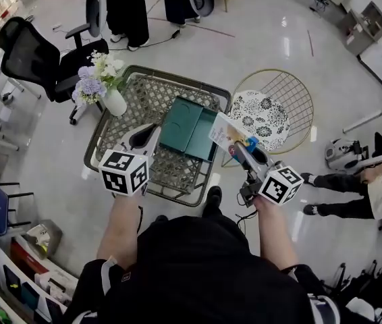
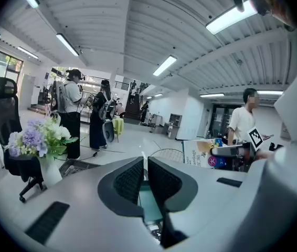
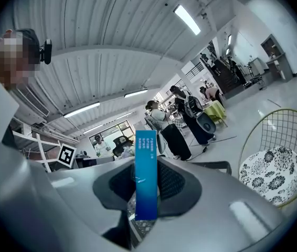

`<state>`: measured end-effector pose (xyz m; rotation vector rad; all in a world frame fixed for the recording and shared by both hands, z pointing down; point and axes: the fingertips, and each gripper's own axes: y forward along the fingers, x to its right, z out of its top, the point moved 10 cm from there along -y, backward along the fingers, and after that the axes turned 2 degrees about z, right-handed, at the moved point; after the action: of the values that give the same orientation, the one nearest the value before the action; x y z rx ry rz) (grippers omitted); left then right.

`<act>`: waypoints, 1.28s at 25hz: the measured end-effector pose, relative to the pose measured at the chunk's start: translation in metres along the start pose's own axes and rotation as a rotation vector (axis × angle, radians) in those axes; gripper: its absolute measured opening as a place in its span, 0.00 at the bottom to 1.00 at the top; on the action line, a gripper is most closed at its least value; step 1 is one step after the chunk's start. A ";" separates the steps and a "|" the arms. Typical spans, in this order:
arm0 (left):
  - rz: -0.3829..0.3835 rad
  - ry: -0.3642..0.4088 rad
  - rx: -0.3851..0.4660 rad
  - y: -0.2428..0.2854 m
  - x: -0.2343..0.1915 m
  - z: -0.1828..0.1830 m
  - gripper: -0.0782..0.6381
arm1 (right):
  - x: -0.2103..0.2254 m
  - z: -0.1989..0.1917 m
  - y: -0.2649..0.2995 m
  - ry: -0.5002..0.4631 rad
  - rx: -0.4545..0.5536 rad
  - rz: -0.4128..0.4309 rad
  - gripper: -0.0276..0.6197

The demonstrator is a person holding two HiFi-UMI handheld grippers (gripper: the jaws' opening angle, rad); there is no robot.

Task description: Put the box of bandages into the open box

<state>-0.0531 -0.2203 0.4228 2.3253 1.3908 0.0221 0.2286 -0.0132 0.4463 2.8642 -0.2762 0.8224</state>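
One box of bandages (image 3: 146, 161), long axis upright | right hand-held gripper (image 3: 147, 178) clamps it | left hand-held gripper (image 2: 145, 175) closed

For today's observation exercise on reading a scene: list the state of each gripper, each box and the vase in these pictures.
Right gripper, fingers shut on the box of bandages.
Box of bandages, held in the air, not yet in the open box.
Open box, lid open, lying on the table.
Left gripper, fingers together, empty.
Vase, upright on the table.

Vase (image 1: 115, 103) just beside open box (image 1: 189, 128)
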 end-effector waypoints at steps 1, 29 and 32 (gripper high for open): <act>0.013 0.005 0.007 0.012 0.009 0.006 0.15 | 0.017 0.010 -0.002 0.001 -0.011 0.006 0.18; 0.181 -0.133 0.080 -0.003 0.039 -0.029 0.15 | 0.056 -0.015 0.068 -0.061 -0.390 0.125 0.18; 0.164 -0.151 0.056 -0.007 0.039 -0.042 0.15 | 0.060 -0.030 0.059 -0.040 -0.418 0.079 0.18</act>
<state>-0.0493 -0.1703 0.4501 2.4268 1.1395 -0.1424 0.2503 -0.0726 0.5094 2.4925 -0.5036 0.6305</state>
